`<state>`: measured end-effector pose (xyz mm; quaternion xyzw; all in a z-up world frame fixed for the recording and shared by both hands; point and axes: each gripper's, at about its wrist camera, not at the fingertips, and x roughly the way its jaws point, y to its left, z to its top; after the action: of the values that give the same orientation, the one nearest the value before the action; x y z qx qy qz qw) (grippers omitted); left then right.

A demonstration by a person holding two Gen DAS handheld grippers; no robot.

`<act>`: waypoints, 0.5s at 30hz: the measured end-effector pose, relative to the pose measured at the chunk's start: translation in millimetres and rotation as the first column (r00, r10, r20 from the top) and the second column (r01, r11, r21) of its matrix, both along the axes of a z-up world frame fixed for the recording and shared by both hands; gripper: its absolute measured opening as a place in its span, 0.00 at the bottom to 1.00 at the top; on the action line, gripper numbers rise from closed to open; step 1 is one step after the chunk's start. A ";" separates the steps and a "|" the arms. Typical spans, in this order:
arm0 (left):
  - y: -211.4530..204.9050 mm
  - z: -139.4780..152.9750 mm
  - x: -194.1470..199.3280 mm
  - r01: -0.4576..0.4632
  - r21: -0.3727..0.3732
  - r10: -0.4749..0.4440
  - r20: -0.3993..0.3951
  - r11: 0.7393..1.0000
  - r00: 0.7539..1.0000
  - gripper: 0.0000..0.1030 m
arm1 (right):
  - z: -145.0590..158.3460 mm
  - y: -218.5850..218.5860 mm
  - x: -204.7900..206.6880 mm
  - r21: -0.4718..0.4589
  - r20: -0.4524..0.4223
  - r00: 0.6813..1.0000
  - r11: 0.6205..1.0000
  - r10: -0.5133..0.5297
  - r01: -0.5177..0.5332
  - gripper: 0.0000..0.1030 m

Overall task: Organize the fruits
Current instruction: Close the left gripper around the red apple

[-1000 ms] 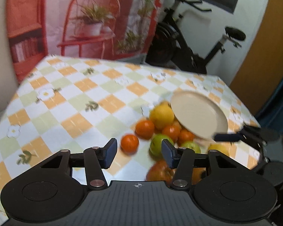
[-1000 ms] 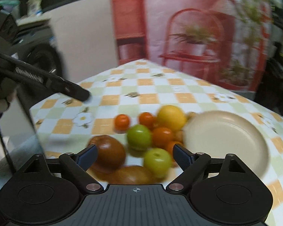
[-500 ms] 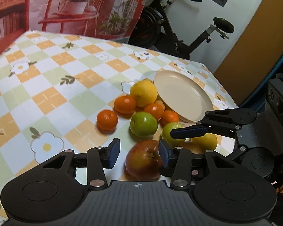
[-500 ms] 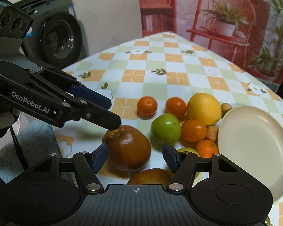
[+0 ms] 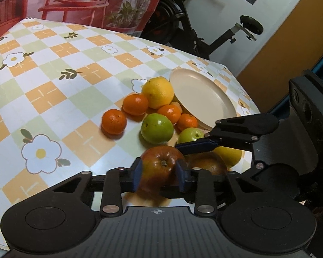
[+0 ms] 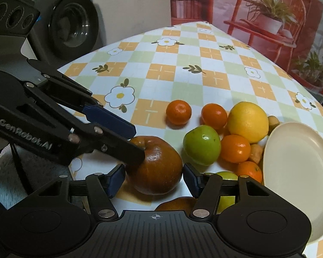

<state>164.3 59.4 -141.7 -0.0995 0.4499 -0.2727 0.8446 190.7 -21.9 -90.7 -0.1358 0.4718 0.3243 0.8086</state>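
A red-brown apple [image 5: 161, 167] lies on the checked tablecloth at the near end of a fruit pile. My left gripper [image 5: 159, 172] is closing, with both blue pads against the apple's sides. My right gripper [image 6: 154, 178] is also closing and frames the same apple [image 6: 159, 165] in its own view, with no pad clearly pressing on it. From the left wrist view the right gripper [image 5: 190, 141] reaches in from the right above a second brown apple [image 5: 206, 163]. Behind these lie two green apples [image 5: 157, 128], several oranges [image 5: 114, 121] and a yellow citrus [image 5: 158, 92]. A cream plate [image 5: 202, 99] is empty.
The plate's rim [image 6: 297, 172] leans on the fruit at the table's right edge. A second yellow fruit [image 5: 228, 155] lies under the right gripper. Bare tablecloth [image 5: 53, 75] stretches left and back. An exercise bike [image 5: 204, 32] and a washing machine [image 6: 73, 25] stand beyond the table.
My left gripper came down and its jaws closed onto the red-brown apple. The right gripper swung in toward the same apple and its jaws narrowed.
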 end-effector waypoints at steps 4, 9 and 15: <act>5.2 1.1 1.5 -0.017 -0.013 0.017 -0.012 1.000 1.000 0.32 | -1.7 -0.3 1.1 0.024 -0.001 1.000 1.000 -0.018 0.018 0.54; 13.3 2.7 3.7 -0.053 -0.013 0.053 -0.017 0.999 0.998 0.32 | -5.9 0.1 2.4 0.085 -0.002 0.998 0.994 -0.065 0.065 0.53; 17.7 3.9 4.2 -0.071 -0.018 0.071 -0.015 0.997 0.997 0.33 | -9.1 -1.2 0.2 0.131 0.001 0.994 0.986 -0.108 0.107 0.54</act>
<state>168.5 77.1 -137.8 -0.1251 0.4498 -0.2460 0.8495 190.9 -23.1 -99.7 -0.0581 0.4530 0.3100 0.8338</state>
